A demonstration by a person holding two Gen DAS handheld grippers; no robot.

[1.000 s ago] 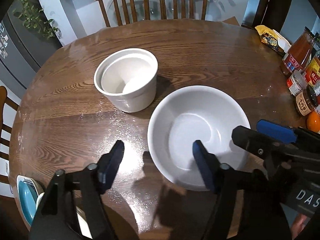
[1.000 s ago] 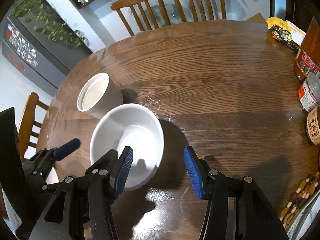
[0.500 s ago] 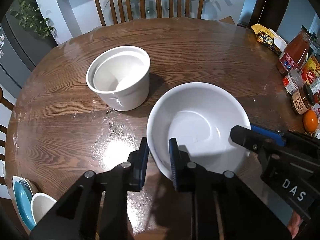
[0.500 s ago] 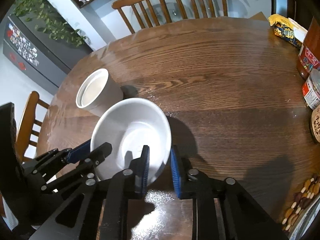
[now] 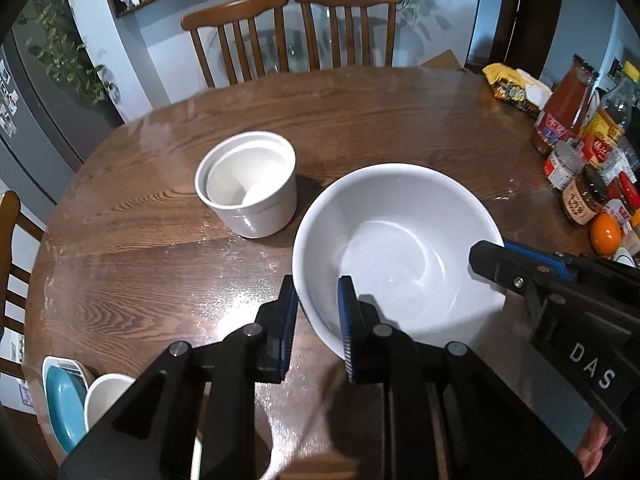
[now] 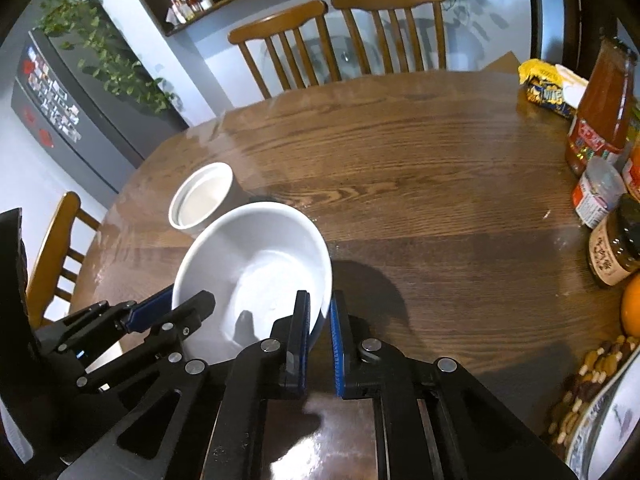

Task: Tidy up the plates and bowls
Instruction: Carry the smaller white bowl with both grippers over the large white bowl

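A wide white bowl [image 5: 400, 248] [image 6: 260, 256] is held over the wooden table [image 5: 360, 128], tilted, with both grippers on its rim. My left gripper [image 5: 317, 284] [image 6: 184, 300] is shut on the near left rim, one pad inside and one outside. My right gripper [image 6: 320, 300] [image 5: 496, 250] clamps the right rim, its jaws still closing on it. A white straight-sided pot [image 5: 248, 184] [image 6: 202, 196] stands on the table just behind and left of the bowl.
Sauce bottles and jars [image 5: 576, 168], an orange [image 5: 606, 234] and a yellow snack packet [image 5: 512, 86] crowd the right edge. A plate of nuts [image 6: 592, 364] lies near right. A blue dish [image 5: 64, 404] and a white cup [image 5: 106, 396] sit below left. Two chairs [image 5: 288, 32] stand beyond.
Both grippers went from wide open around the bowl's rim to closed on it. The bowl has since come up off the table a little and tilted.
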